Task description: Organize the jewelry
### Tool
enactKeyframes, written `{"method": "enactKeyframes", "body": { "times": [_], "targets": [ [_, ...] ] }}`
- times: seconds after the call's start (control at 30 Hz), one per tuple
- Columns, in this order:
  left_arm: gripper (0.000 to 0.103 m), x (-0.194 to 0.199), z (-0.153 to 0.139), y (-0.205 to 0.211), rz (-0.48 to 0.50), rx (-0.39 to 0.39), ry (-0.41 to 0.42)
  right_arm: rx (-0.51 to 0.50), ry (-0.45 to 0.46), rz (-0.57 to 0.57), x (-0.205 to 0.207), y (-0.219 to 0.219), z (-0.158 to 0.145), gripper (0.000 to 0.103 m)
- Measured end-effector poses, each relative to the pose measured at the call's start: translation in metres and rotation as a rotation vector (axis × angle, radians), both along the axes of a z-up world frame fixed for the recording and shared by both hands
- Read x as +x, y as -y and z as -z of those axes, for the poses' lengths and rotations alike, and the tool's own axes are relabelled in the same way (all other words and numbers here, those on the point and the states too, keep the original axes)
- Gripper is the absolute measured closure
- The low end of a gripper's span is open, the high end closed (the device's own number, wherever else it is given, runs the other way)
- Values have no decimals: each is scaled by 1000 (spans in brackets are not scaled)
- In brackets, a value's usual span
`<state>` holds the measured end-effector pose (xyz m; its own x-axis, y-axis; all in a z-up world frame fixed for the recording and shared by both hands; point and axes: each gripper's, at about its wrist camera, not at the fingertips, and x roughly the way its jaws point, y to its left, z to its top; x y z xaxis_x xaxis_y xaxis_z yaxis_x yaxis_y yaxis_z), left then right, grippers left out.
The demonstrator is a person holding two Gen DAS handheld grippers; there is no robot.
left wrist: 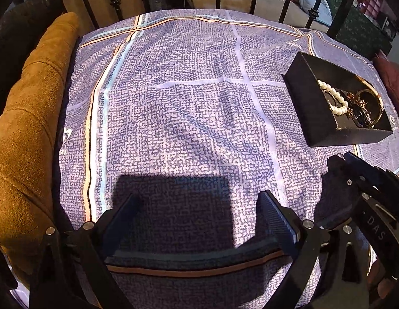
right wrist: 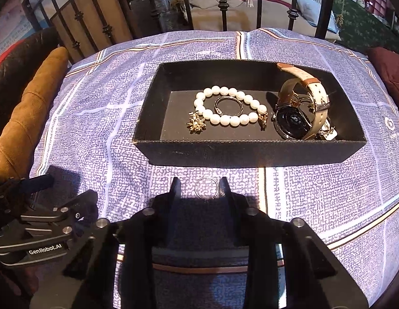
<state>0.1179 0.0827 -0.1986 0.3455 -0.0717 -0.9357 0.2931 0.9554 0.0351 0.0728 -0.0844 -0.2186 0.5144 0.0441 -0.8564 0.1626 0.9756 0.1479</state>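
Jaws of right gripper (right wrist: 199,189) half-closed around a thin ring (right wrist: 206,188) lying on the cloth (right wrist: 96,128); right pad seems to touch it, left pad apart, no firm pinch visible. Left gripper (left wrist: 196,206) jaws spread wide over bare cloth. Just beyond ring: black tray (right wrist: 251,152) holding pearl bracelet (right wrist: 230,105), hoop (right wrist: 229,106), gold charm (right wrist: 196,125), watch (right wrist: 299,108).

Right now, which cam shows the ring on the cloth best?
Right wrist: the ring lies on the cloth between the right gripper fingers, near the tray. Left wrist doesn't show it, only cloth, tray and part of the right gripper.
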Motion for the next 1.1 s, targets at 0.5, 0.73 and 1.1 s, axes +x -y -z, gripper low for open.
{"method": "enactKeyframes", "body": {
  "times": [0.5, 0.73, 1.1],
  "targets": [
    [98, 3, -17, -5, 30, -58, -36, 26, -4, -33, -13, 3, -14, 83],
    [103, -4, -42, -8, -37, -93, -20, 53, 24, -38, -20, 11, -33, 83],
    [103, -10, -84, 33, -27, -146, 16, 71, 95, -24, -30, 42, -69, 83]
  ]
}}
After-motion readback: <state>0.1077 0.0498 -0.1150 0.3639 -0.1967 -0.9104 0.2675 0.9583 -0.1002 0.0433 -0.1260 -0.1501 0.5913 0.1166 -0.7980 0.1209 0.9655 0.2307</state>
